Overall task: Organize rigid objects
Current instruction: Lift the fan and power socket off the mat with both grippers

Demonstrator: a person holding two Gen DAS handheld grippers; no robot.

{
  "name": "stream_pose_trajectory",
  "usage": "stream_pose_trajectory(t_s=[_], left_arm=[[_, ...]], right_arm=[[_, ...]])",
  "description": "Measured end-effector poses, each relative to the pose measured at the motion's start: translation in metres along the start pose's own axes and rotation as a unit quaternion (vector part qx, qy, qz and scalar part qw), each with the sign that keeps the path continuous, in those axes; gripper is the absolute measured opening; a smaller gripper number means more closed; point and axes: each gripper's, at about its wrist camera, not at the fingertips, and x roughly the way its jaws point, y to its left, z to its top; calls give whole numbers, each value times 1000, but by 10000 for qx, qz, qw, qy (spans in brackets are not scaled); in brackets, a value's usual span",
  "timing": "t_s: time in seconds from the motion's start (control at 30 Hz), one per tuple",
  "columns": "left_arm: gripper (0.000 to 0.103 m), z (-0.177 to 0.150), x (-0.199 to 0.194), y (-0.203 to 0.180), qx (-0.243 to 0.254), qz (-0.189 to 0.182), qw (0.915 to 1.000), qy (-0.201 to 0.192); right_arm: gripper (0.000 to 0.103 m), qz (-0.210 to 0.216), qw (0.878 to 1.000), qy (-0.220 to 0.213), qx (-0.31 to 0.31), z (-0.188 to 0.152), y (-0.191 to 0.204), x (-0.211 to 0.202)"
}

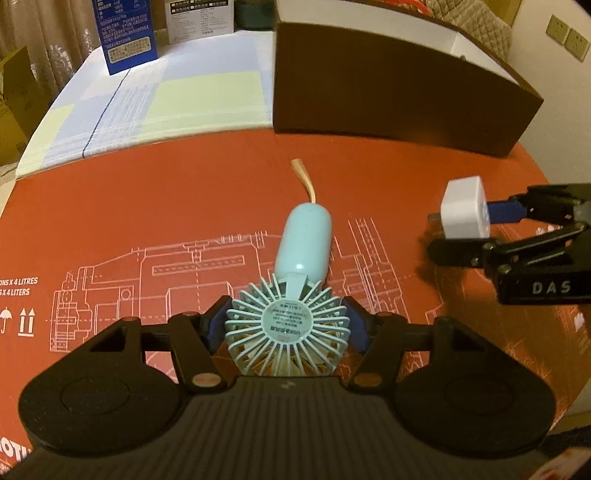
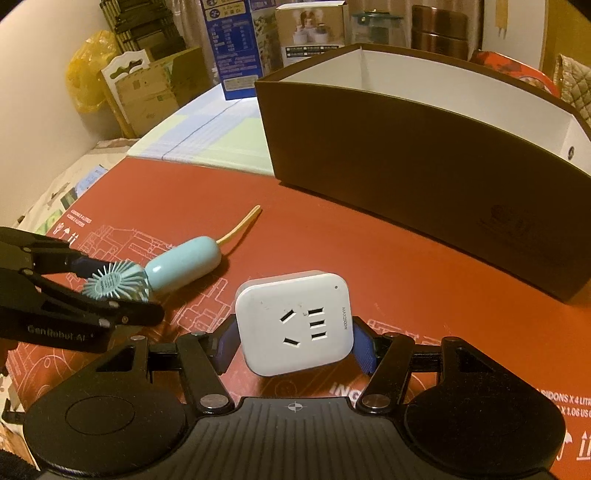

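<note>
My left gripper (image 1: 287, 325) is shut on the round head of a light-blue handheld fan (image 1: 295, 280), whose handle and tan strap (image 1: 304, 179) point away over the red mat. It also shows in the right wrist view (image 2: 177, 269), held by the left gripper (image 2: 110, 291). My right gripper (image 2: 293, 341) is shut on a white socket adapter (image 2: 295, 326), held just above the mat. In the left wrist view the adapter (image 1: 465, 212) sits at the right in the right gripper (image 1: 476, 230). A large brown box (image 2: 424, 155), open on top with a white inside, stands beyond both.
The red mat (image 1: 147, 206) with white line drawings covers the near table. A pale checked cloth (image 1: 177, 99) lies behind it. A blue carton (image 1: 123, 33) and a white carton (image 1: 201, 14) stand at the back. Cardboard boxes (image 2: 147, 88) and a yellow bag (image 2: 86, 77) are at the left.
</note>
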Motion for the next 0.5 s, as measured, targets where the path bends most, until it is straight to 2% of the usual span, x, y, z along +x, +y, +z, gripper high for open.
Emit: stream_pose_trajectory(t_s=[0.13, 0.27, 0.37, 0.4, 0.43, 0.5], left_arm=[[60, -1, 3, -9, 196, 59, 9997, 140], [60, 6, 5, -15, 368, 67, 9992, 107], [58, 14, 13, -18, 480, 94, 9986, 181], [54, 17, 16, -20, 558, 109, 9982, 211], [44, 19, 20, -22, 640, 137, 9975, 253], [38, 24, 25, -25, 790, 210, 9961, 321]], right_arm=[[59, -23, 10000, 15, 58, -4, -3, -4], [59, -76, 9999, 24, 140, -6, -8, -7], [59, -123, 9997, 4, 197, -8, -11, -10], [59, -144, 9997, -3, 216, -8, -12, -11], [59, -156, 9996, -8, 241, -9, -14, -13], [59, -178, 9994, -16, 298, -11, -17, -15]])
